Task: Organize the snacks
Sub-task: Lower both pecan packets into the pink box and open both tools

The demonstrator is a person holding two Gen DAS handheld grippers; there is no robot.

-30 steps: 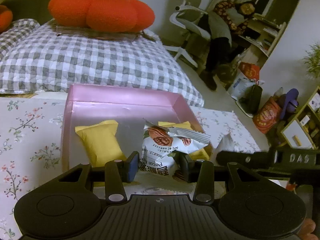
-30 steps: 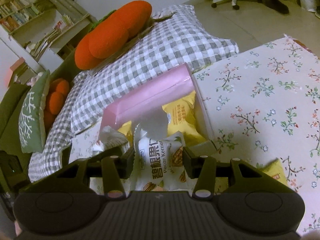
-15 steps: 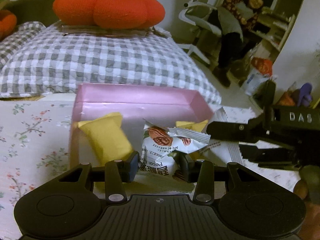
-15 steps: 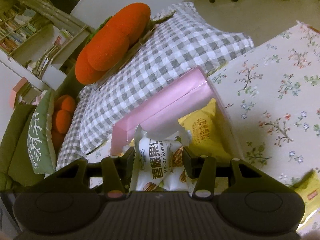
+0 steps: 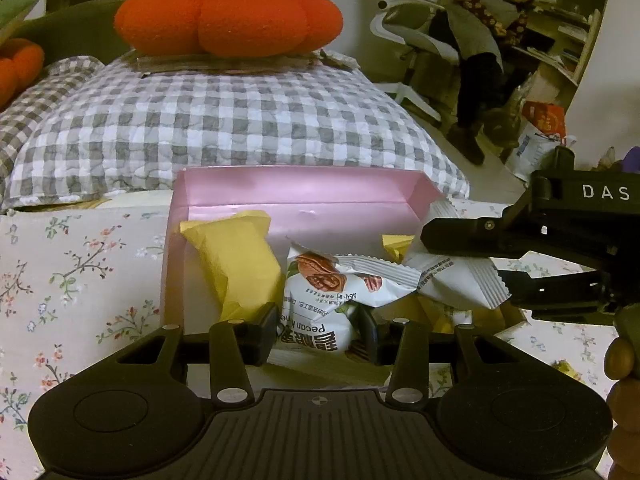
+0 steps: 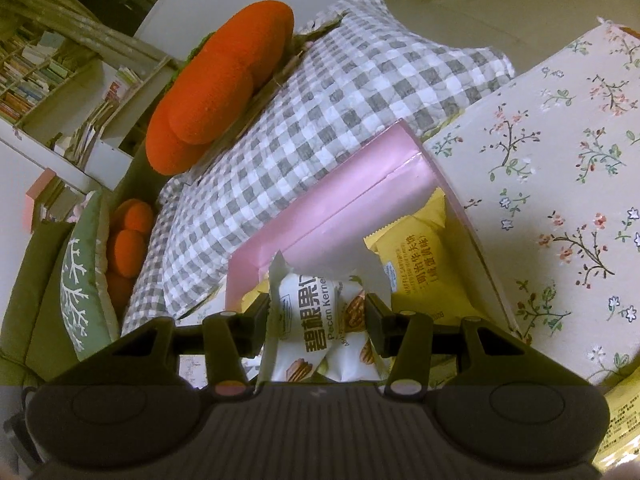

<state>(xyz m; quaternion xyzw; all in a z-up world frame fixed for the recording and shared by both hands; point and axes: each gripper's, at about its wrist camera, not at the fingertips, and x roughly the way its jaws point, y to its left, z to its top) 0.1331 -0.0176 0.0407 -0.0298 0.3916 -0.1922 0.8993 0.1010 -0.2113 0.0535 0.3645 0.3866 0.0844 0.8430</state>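
Snacks here are small sealed packets, and a pink box [image 5: 304, 196] on the floral tabletop [image 5: 80, 280] is where they are being gathered.

From the left wrist camera, the left gripper [image 5: 318, 330] is closed on a white pecan packet [image 5: 340, 292], pads pressing its lower body, with the packet's crimped top reaching over the near edge of the box. Inside the box a yellow packet [image 5: 236, 268] leans against the left wall, and another yellow corner shows further back. The right gripper [image 5: 472, 264] comes in from the right side, holding a second white packet [image 5: 460, 280] just above the box's right end, close beside the first one.

From the right wrist camera, the right gripper [image 6: 318, 312] is clamped across the middle of its pecan packet [image 6: 320, 320], which bulges between the pads. Behind it a yellow waffle packet [image 6: 416, 256] lies in the pink box [image 6: 360, 200], and one more yellow packet [image 6: 624, 412] sits on the tabletop at the lower right edge.

These packets look light, puffy and soft, with slick film that crumples under pressure. A hold across the filled middle, as both have now, seems safest; the thin crimped ends would likely slip or fold. Squeezing hard could crush the nuts or burst the seal.
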